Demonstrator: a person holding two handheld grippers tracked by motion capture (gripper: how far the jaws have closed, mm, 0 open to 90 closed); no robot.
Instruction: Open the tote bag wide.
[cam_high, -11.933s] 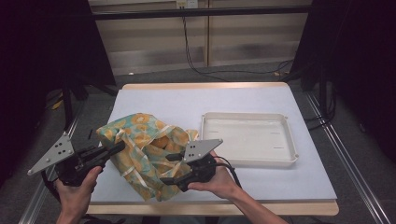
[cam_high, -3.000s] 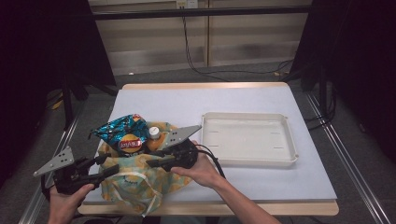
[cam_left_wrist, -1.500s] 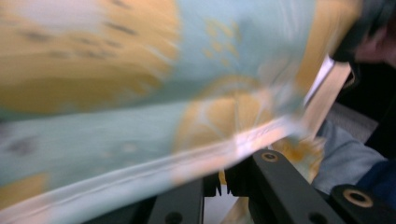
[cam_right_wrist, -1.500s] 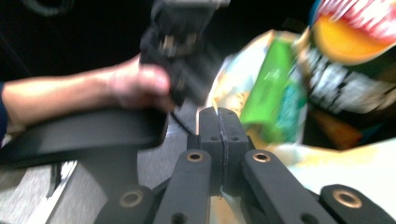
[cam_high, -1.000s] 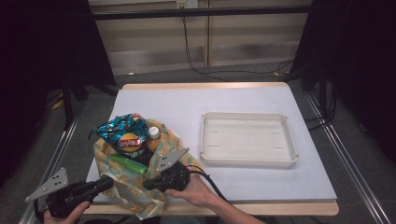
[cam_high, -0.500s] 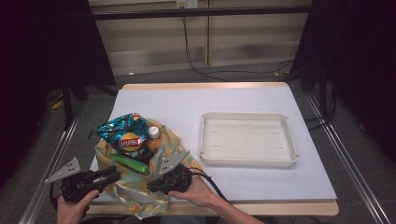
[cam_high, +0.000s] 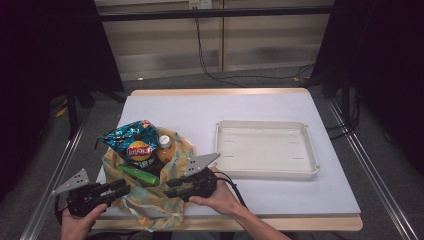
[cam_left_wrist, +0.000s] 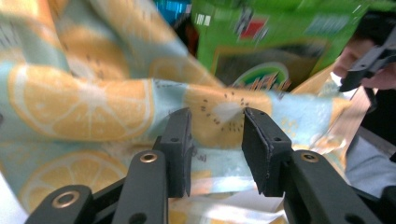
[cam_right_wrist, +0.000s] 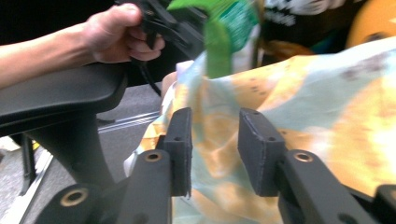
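Bag stuff first: the fruit-print cloth bag (cam_high: 150, 197), pale blue with orange slices and kiwi on it, sits slumped at the desk's (cam_high: 280, 107) near left corner, with its lower folds hanging over the near edge. Poking out of its open top are a shiny blue crinkly chip packet (cam_high: 131, 142), an orange-drink plastic bottle with a white cap (cam_high: 165, 146) just beside the packet, and a long green tube-shaped pack (cam_high: 138, 174) lying tilted across the opening.

Left gripper (cam_left_wrist: 215, 140) is down at the bag's left side, right by the desk's left edge. Its jaws have just been opening and stand partway apart, pads clear of the cloth. In the left gripper view the fabric lies right behind the gap, but it isn't pinched.

Right gripper (cam_right_wrist: 210, 140) is at the bag's right side, near the front edge, with the person's hand (cam_high: 220, 197) wrapped around it. Same deal here: its jaws have just been opening, they're partly spread, and the printed cloth shows behind them with nothing clamped.

Over on the right half of the desk, well apart from the bag, sits a shallow cream rectangular plastic tray (cam_high: 310, 170).
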